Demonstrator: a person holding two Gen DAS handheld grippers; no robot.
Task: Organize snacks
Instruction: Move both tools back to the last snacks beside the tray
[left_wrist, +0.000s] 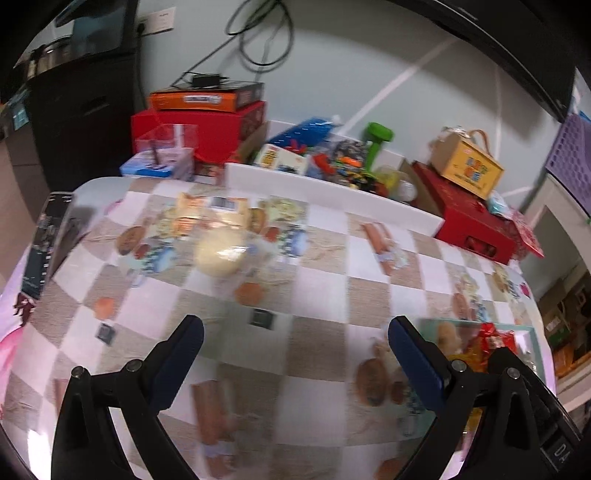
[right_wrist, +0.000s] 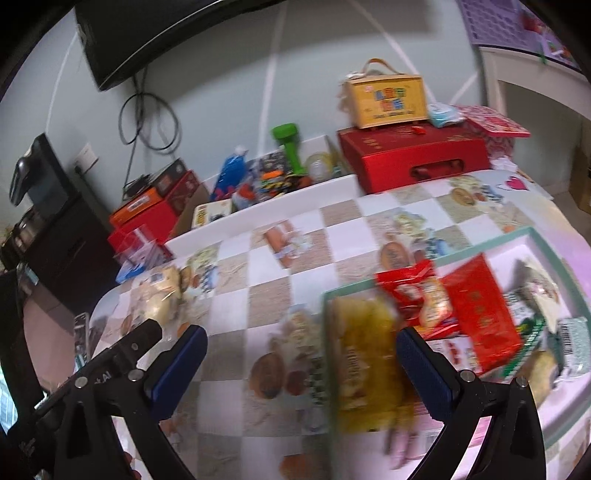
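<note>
Left gripper (left_wrist: 295, 332) jaws wide, nothing between, over checkered tablecloth (left_wrist: 325, 269). Right gripper (right_wrist: 301, 341) jaws wide too, hovering at tray (right_wrist: 532, 234) edge. Tray at 3 o'clock in right view, holding blurred yellow pack (right_wrist: 364, 365), red pack (right_wrist: 417, 295), flat red pouch (right_wrist: 480, 314). Pale bun bag (left_wrist: 218, 251) loose on cloth at 11 o'clock in left view.

a tray (right_wrist: 532, 236) sits at the table's (right_wrist: 258, 295) right edge with snack packets (right_wrist: 476, 314) lying in it side by side. a bread bag (left_wrist: 218, 251) lies on the table toward its far left corner. behind the far edge a low bin (left_wrist: 332, 192) holds mixed items, with stacked boxes (left_wrist: 207, 122) at its left and a flat case (right_wrist: 413, 155) at its right
</note>
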